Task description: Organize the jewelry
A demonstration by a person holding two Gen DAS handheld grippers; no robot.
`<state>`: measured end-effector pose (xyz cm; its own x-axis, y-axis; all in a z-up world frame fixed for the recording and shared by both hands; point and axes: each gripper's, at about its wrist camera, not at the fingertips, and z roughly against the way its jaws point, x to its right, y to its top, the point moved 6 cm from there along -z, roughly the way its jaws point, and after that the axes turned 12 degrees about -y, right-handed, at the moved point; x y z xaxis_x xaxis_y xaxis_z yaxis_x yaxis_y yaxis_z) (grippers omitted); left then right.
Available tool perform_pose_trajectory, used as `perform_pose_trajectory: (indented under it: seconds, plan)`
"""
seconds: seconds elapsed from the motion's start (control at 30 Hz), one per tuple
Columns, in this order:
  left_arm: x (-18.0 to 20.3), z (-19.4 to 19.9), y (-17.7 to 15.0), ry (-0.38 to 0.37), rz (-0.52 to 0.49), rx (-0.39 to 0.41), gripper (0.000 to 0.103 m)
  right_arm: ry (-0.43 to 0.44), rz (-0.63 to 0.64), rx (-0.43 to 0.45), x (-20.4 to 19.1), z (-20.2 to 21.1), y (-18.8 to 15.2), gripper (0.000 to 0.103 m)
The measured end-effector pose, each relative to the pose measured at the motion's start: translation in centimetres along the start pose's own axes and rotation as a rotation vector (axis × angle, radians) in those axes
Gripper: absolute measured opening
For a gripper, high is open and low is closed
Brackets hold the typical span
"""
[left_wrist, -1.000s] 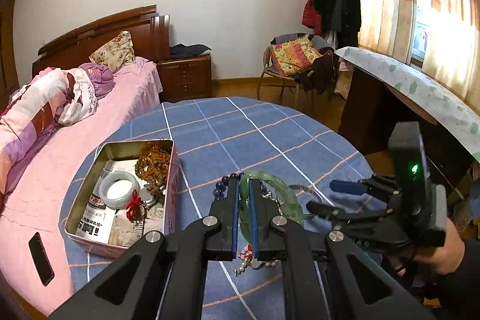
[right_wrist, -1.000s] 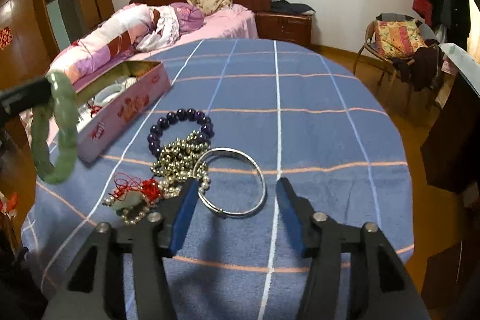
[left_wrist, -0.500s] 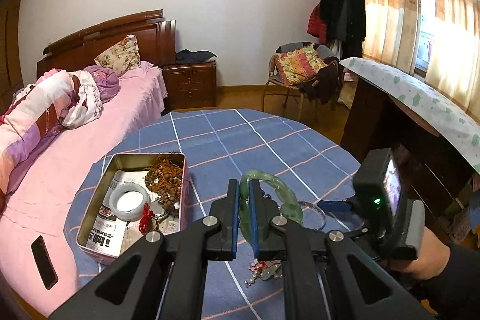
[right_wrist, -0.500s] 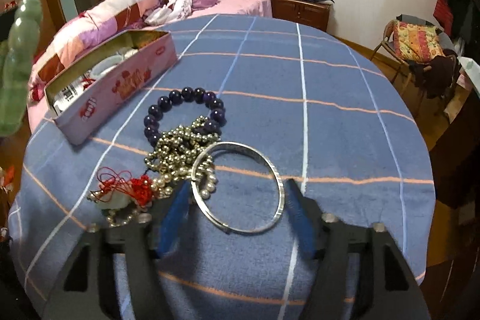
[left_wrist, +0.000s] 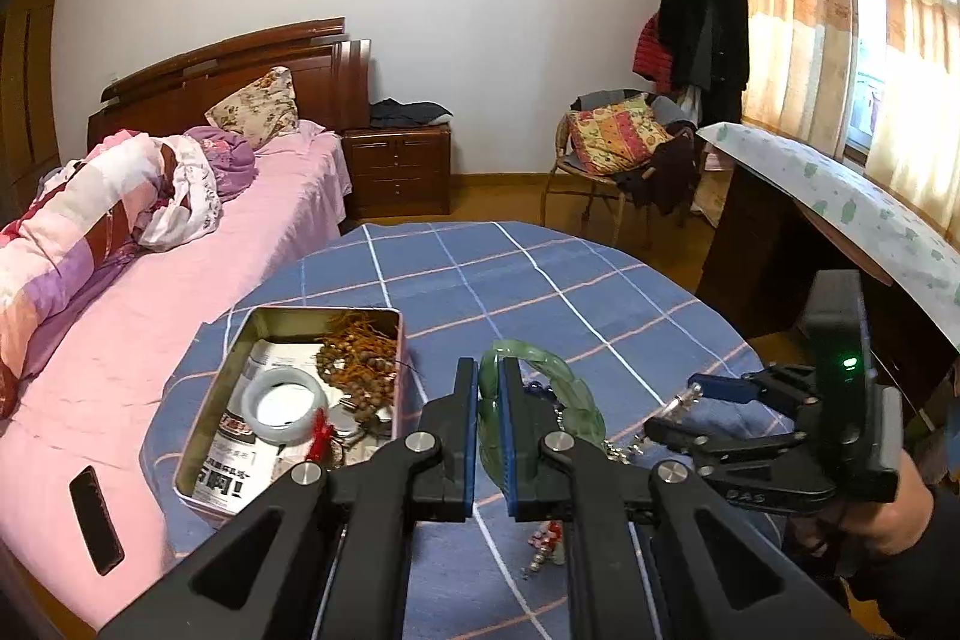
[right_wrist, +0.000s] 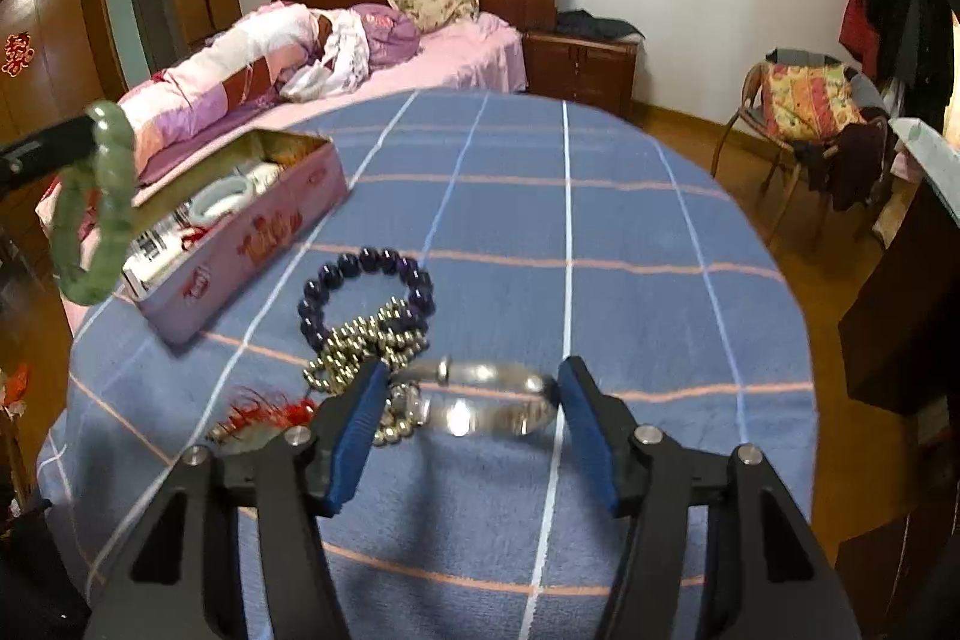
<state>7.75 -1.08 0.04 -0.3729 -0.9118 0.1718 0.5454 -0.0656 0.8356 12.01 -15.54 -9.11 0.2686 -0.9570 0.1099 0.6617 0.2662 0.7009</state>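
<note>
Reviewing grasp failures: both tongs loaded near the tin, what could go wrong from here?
1. The right tongs are closing across the silver bangle, which looks tilted off the cloth; the smooth metal may squirt out.
2. The gold bead chain lies against that bangle and could drag along.
3. The left tongs pinch only one edge of the green bangle; it may swing and clip the tin rim.

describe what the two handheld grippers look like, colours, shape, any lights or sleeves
Both are matte black, angular linkage frames with round silver pivot bolts. Each ends in two flat fingers faced with blue pads. In the left wrist view, the left gripper fills the foreground, and the right gripper beyond it carries a black box on top with a small lit green light. The hand holding it wears a dark sleeve.
</note>
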Motion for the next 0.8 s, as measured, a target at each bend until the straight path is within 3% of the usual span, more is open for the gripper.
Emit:
perform_pose_trajectory:
  seconds: [0.03,0.07,0.27,0.3,0.33,0.37,0.43,0.5,0.63,0.8]
  plan:
    - [-0.2,0.0,0.0,0.003,0.001,0.001,0.005,-0.001,0.000,0.007,-0.1,0.1,0.3,0.020]
    - [-0.5,0.1,0.0,0.008,0.005,0.003,0.005,-0.011,0.007,0.012,-0.2,0.3,0.7,0.013]
    - [-2.1,0.5,0.1,0.021,0.030,0.010,0.005,0.014,0.027,-0.004,-1.2,-0.3,1.7,0.014]
    - [-2.3,0.5,0.0,0.023,0.032,0.012,0.005,0.022,0.027,-0.017,-1.3,-0.6,1.6,0.023]
    - [-2.5,0.5,0.0,0.023,0.035,0.012,0.005,0.011,0.033,-0.024,-1.5,-0.9,1.5,0.048]
    - [-2.7,0.4,-0.2,0.025,0.037,0.010,0.005,-0.002,0.042,-0.022,-1.5,-0.9,1.3,0.058]
    - [-3.2,0.2,-0.5,0.035,0.045,0.003,0.005,-0.026,0.070,-0.034,-1.8,-1.1,1.0,0.059]
    - [-3.6,0.2,-0.9,0.040,0.050,-0.006,0.005,0.004,0.067,-0.052,-2.4,-0.8,0.4,0.059]
    - [-4.3,0.4,-1.8,0.054,0.055,-0.021,0.005,0.007,0.166,-0.050,-3.9,0.4,-1.8,0.086]
    - [-4.8,0.4,-2.5,0.059,0.065,-0.030,0.005,-0.026,0.198,-0.109,-3.5,-1.2,-4.2,0.086]
